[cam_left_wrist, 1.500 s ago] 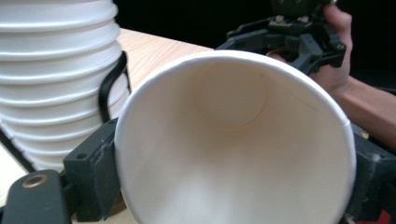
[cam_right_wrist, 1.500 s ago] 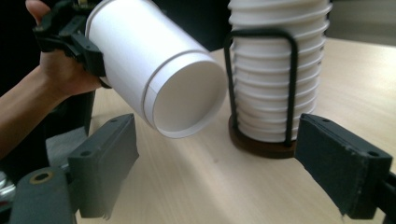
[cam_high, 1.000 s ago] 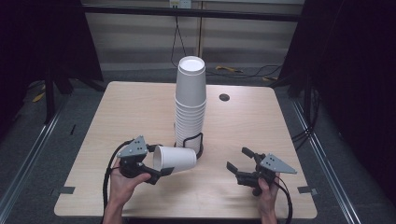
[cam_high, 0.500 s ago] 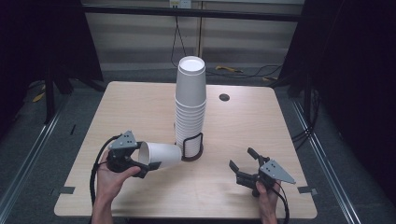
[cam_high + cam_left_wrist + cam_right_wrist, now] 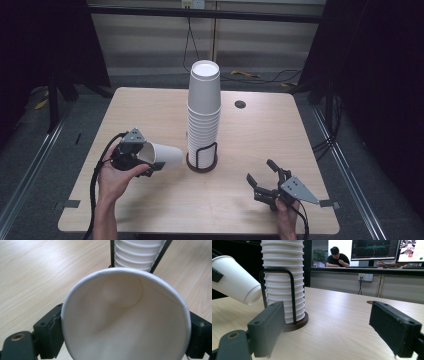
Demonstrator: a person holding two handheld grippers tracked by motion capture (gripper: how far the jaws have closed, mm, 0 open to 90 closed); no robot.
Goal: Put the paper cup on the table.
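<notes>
A white paper cup (image 5: pixel 164 155) lies on its side in my left gripper (image 5: pixel 148 159), its base pointing right toward a tall stack of white paper cups (image 5: pixel 204 107). The stack stands in a black wire holder (image 5: pixel 202 162) with a round base. In the left gripper view the cup's open mouth (image 5: pixel 125 322) faces the camera, and both jaws of the left gripper (image 5: pixel 125 337) press on its rim. My right gripper (image 5: pixel 260 171) rests low at the table's front right, open with nothing between its fingers. From there I see the stack (image 5: pixel 283 277) and the held cup (image 5: pixel 234 277).
The wooden table (image 5: pixel 150 110) has a small dark round hole (image 5: pixel 240 104) at its back right. Black frames and cables stand beyond the table's edges. Behind the table in the right gripper view, a person sits at screens.
My left gripper has carried the cup to the left, away from the stack, and a little higher. The right gripper has hardly moved.
</notes>
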